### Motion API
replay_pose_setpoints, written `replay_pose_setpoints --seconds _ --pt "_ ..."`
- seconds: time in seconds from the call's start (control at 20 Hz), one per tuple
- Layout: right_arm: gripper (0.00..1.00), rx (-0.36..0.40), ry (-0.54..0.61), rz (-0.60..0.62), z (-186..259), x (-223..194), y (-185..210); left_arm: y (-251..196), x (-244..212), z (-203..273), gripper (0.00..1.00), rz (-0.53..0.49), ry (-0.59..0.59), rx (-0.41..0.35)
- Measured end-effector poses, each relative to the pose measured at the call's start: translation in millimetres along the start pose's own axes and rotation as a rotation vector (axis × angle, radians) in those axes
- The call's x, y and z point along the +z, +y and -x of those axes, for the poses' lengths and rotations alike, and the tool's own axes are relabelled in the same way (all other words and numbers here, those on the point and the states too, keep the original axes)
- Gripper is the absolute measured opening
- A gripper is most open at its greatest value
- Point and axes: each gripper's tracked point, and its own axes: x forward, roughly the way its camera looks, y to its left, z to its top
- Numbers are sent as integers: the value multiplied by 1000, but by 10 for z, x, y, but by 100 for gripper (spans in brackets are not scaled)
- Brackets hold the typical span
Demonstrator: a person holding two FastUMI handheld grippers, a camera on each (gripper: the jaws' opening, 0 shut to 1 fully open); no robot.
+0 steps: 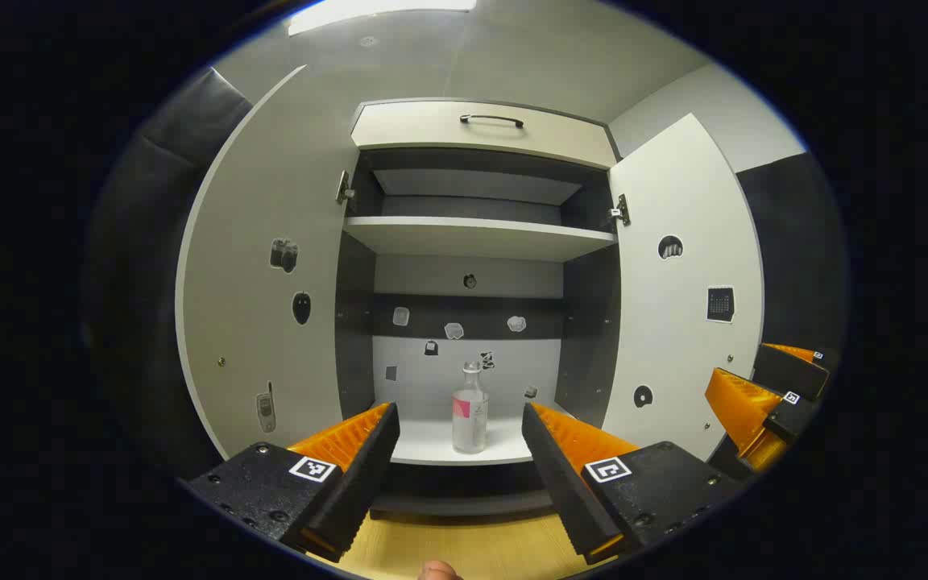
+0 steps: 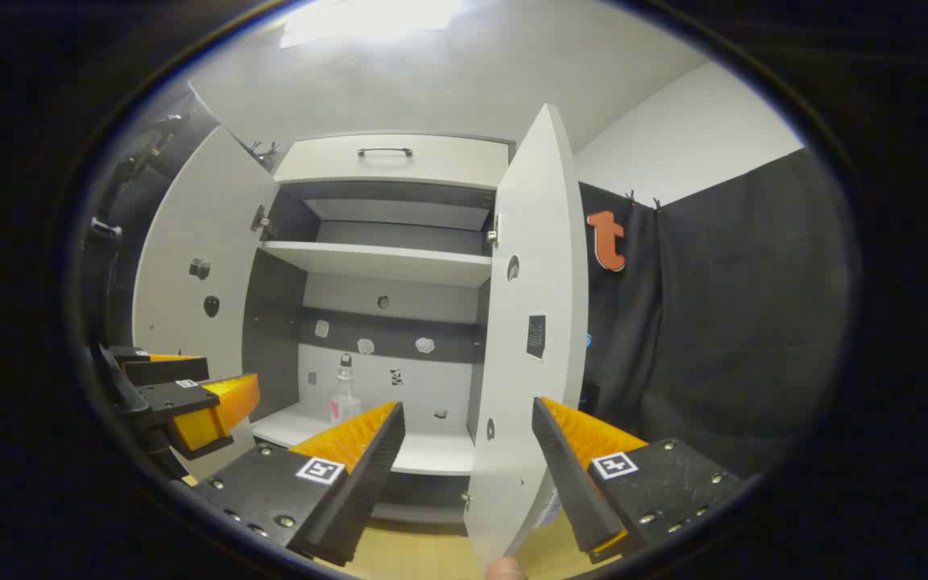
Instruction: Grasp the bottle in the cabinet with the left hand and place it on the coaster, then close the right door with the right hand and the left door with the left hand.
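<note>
Bottle (image 1: 470, 408) upright on cabinet's lower shelf (image 1: 432, 443), dead ahead between my left tongs' (image 1: 457, 439) spread fingers | left nearer | right tongs (image 2: 468, 439) apart, astride right door (image 2: 532, 338) edge.

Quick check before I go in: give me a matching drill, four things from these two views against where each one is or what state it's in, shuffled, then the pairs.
Things:
1. bottle
2. right door
3. left tool
4. drawer handle

Place or state:
A. open, nothing between its fingers
B. at the top of the cabinet, above the shelves
C. upright on the bottom shelf
D. swung open, its edge between the right tool's open fingers in the right gripper view

Pairs: 1-C, 2-D, 3-A, 4-B
</note>
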Motion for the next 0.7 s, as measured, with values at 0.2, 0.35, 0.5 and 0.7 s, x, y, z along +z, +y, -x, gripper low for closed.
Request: replay_pose_setpoints --seconds 0.2,0.35,0.5,0.7 --pt "93 0 -1 -2 -7 6 -1 23 1 -4 96 4 -2 6" --pt "93 1 -3 -6 -7 16 13 45 10 -2 96 5 -3 9" --pt "96 1 -5 -9 1 20 15 56 8 11 96 4 -1 9" --pt "93 -3 -7 -14 16 33 14 62 2 13 96 -2 -2 7"
